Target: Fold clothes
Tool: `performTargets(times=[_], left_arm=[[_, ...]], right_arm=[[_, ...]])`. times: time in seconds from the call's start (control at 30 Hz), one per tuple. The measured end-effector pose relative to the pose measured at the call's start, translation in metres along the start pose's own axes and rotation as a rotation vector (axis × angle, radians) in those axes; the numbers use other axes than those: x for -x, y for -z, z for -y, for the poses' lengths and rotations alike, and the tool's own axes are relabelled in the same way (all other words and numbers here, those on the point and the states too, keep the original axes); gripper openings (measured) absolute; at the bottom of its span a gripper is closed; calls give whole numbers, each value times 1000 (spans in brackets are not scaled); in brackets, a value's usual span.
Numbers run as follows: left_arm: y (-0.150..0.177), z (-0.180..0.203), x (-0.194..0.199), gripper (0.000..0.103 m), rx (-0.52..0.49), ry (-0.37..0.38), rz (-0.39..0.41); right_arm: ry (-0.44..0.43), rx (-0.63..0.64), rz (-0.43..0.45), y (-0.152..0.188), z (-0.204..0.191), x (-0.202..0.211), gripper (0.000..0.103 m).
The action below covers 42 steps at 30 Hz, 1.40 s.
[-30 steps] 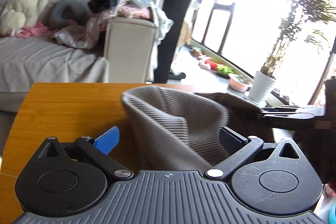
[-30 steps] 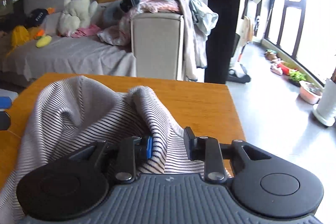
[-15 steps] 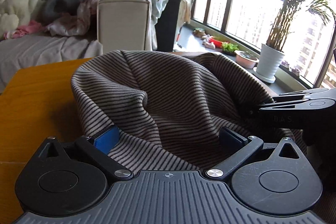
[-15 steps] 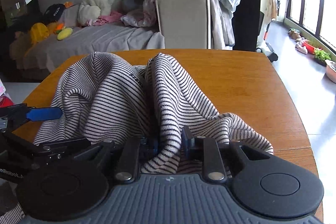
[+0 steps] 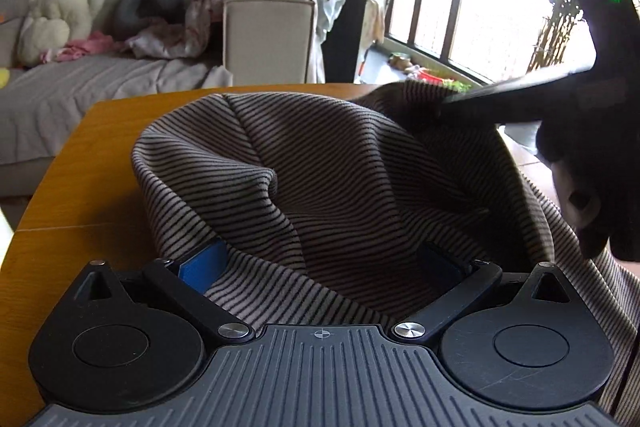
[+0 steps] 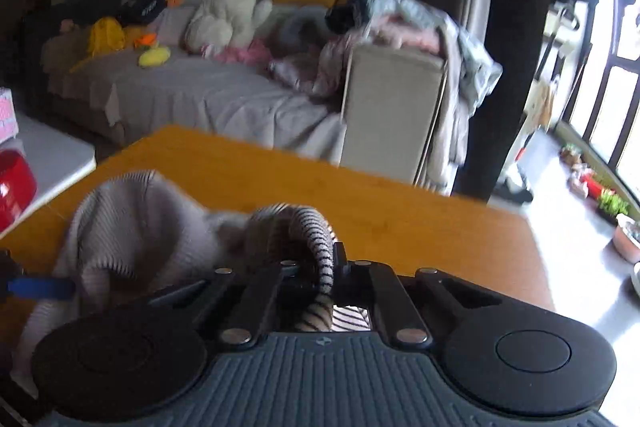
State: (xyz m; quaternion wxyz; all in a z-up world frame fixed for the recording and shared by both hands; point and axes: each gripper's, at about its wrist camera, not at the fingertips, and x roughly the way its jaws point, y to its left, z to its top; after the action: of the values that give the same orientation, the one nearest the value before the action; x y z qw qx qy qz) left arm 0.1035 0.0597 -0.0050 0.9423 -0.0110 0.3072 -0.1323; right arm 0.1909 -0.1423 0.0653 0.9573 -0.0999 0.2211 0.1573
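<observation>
Behind the wooden table (image 5: 80, 163) a sofa (image 6: 200, 95) carried toys and a clothes heap. I had the striped shirt (image 5: 320, 167) bunched on the table. My right gripper (image 6: 326, 267) was pinching a rolled edge of it, lifted. My left gripper (image 5: 320, 259) was spread wide, the cloth lying slack between its fingers, so I judged the left needed only to close on that near hem before folding toward the far side.
</observation>
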Motion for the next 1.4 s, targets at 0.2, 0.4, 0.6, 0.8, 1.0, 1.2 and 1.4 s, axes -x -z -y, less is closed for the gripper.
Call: performTargets(times=[0.2,0.4,0.6,0.8,1.0,1.2,1.4], left_arm=[[-1,6,-3,103,-31,-12,-17],[-2,8,-5,103,-42,-27,-32],[-12,-4,-7,103,-6,3,-32],[-33,-33,-14,103,-7,-197,-2],[-47,-68,-6,103,105,-119,10],[-41,-69,11,103,112,-40,20],[-33,-77,20,103,139,-3,20]], right_arm=[[170,-167,-137,18,93,-38,6],[194,-236,-255,55,117,-47,46],[258,-41,-31,-2,69,0,48],[205,-43,6,-49,60,-12,48],[-281,-444,-296,-26,42,-74,38],[-362,-513,-419,-12,10,-137,3],[-218,-392,-95,-82,27,-119,3]])
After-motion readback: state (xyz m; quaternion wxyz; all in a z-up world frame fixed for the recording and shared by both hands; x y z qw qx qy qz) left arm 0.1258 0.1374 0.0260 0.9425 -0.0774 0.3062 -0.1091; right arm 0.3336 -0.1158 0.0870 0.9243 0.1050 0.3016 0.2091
